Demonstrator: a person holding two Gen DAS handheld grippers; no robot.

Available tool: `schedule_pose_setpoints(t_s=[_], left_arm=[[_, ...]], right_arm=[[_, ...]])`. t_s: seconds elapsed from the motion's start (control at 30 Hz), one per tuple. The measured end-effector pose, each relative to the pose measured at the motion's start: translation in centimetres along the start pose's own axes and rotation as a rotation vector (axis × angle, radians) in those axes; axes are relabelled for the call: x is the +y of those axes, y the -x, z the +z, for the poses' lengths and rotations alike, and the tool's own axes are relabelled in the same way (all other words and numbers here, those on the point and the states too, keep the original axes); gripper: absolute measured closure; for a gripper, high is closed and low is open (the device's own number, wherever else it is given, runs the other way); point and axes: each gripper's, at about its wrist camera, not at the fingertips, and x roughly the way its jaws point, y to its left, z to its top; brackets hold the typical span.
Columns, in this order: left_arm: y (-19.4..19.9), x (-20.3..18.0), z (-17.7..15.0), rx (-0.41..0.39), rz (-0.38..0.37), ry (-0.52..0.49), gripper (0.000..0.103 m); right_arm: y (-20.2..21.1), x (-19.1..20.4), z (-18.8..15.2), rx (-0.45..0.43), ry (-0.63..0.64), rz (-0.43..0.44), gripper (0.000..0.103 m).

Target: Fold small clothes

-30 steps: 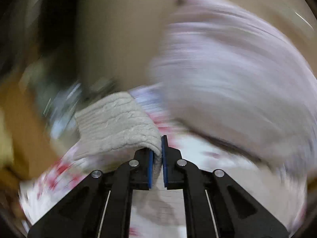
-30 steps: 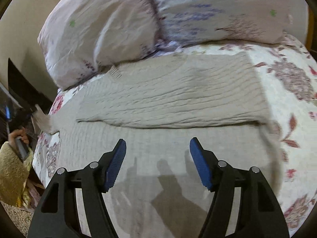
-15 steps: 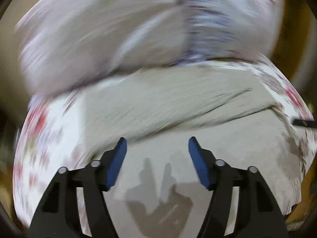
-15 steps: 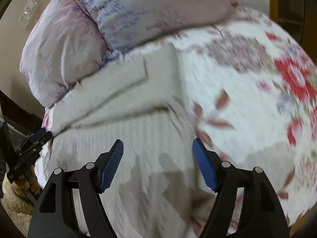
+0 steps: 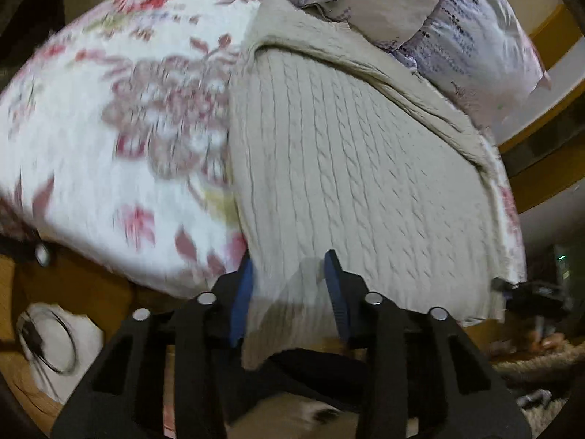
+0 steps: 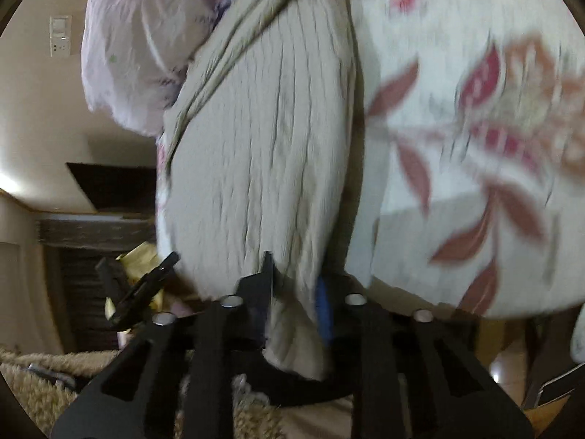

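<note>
A beige cable-knit sweater (image 5: 347, 153) lies flat on the floral bedspread (image 5: 109, 128), with a folded sleeve along its far edge by the pillows. My left gripper (image 5: 289, 281) straddles the sweater's near left corner, jaws partly apart with the cloth between them. In the right wrist view the same sweater (image 6: 256, 146) shows, and my right gripper (image 6: 296, 285) has the near right corner of it between its jaws, which stand close together. The right gripper also shows at the far right of the left wrist view (image 5: 526, 292).
Pale patterned pillows (image 5: 420, 11) lie beyond the sweater at the head of the bed. The bed's near edge drops off under both grippers. A shaggy beige rug (image 6: 44, 380) covers the floor. A white item with a cable (image 5: 55, 344) lies lower left.
The left gripper let go of a sleeve end. Both grippers dropped to the sweater's near edge, one at each corner, and their jaws have narrowed around the cloth.
</note>
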Motion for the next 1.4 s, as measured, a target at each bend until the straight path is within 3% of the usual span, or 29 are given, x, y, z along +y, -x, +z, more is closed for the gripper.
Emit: schedule_pose_setpoints(t_s=[0.1, 0.2, 0.27, 0.37, 0.43, 0.47, 0.57, 0.6, 0.63, 0.67, 0.77, 0.9, 0.97, 1.0, 1.03, 1.07, 1.1, 1.13, 1.23, 1.4], left_arm=[[-0.2, 0.5, -0.5, 0.043, -0.062, 0.062, 0.095], [-0.5, 0.0, 0.5, 0.059, -0.149, 0.078, 0.097], [-0.2, -1.2, 4.0, 0.009, -0.201, 0.035, 0.097], [0.2, -2.5, 12.3, -0.126, -0.261, 0.000, 0.097], [-0.1, -3.4, 18.8, -0.237, -0.233, -0.032, 0.096], [-0.4, -3.6, 20.9, -0.267, -0.216, -0.035, 0.094], [-3.2, -2.9, 27.5, -0.303, -0.109, 0.029, 0.060], [-3.9, -2.1, 28.4, -0.292, -0.074, 0.060, 0.043], [-4.6, -1.0, 29.1, -0.259, -0.038, 0.098, 0.039], [-4.9, 0.1, 28.8, -0.228, -0.035, 0.116, 0.036], [-5.9, 1.9, 27.4, -0.166, -0.039, 0.080, 0.032], [-8.9, 2.9, 25.7, -0.040, -0.090, 0.068, 0.032], [-9.9, 2.4, 25.5, -0.039, -0.084, 0.057, 0.033], [-10.1, 1.9, 25.3, -0.048, -0.095, 0.048, 0.046], [-10.5, 1.6, 25.1, -0.031, -0.111, 0.058, 0.051], [-10.7, 1.4, 25.2, -0.057, -0.108, 0.082, 0.075], [-10.9, 1.5, 25.3, -0.045, -0.143, 0.104, 0.087], [-10.9, 1.4, 25.4, -0.051, -0.172, 0.150, 0.088], [-9.4, -1.1, 25.2, -0.096, -0.240, 0.137, 0.091], [-7.5, -13.0, 25.8, -0.118, -0.518, 0.012, 0.091]], right_arm=[[0.2, 0.9, 0.6, -0.024, 0.012, 0.046, 0.089], [1.0, 3.3, 3.5, -0.107, 0.048, 0.110, 0.091], [2.2, 5.5, 6.8, -0.200, 0.087, 0.154, 0.091], [3.9, 8.5, 13.0, -0.352, 0.128, 0.187, 0.094], [4.1, 10.6, 17.5, -0.459, 0.152, 0.156, 0.094], [4.1, 10.9, 19.2, -0.493, 0.160, 0.125, 0.093], [2.3, 11.1, 24.6, -0.560, 0.091, 0.017, 0.080], [1.9, 10.5, 25.6, -0.561, 0.051, -0.011, 0.063], [1.6, 9.8, 26.0, -0.540, 0.003, -0.044, 0.048], [1.6, 9.3, 25.5, -0.542, -0.019, -0.041, 0.031], [2.0, 8.8, 23.4, -0.561, 0.039, -0.082, 0.021], [2.2, 6.3, 21.3, -0.537, -0.005, -0.088, 0.021], [1.7, 5.7, 20.9, -0.520, -0.034, -0.071, 0.021], [1.5, 5.6, 20.6, -0.511, -0.040, -0.065, 0.021], [1.2, 5.5, 20.5, -0.504, -0.040, -0.061, 0.021], [1.0, 5.5, 20.2, -0.495, -0.034, -0.055, 0.021], [1.0, 5.5, 20.0, -0.488, -0.024, -0.051, 0.021], [1.3, 5.5, 19.7, -0.481, -0.013, -0.053, 0.021], [2.6, 5.5, 19.3, -0.480, 0.013, -0.061, 0.021], [6.5, 5.0, 18.9, -0.553, 0.051, -0.118, 0.021]])
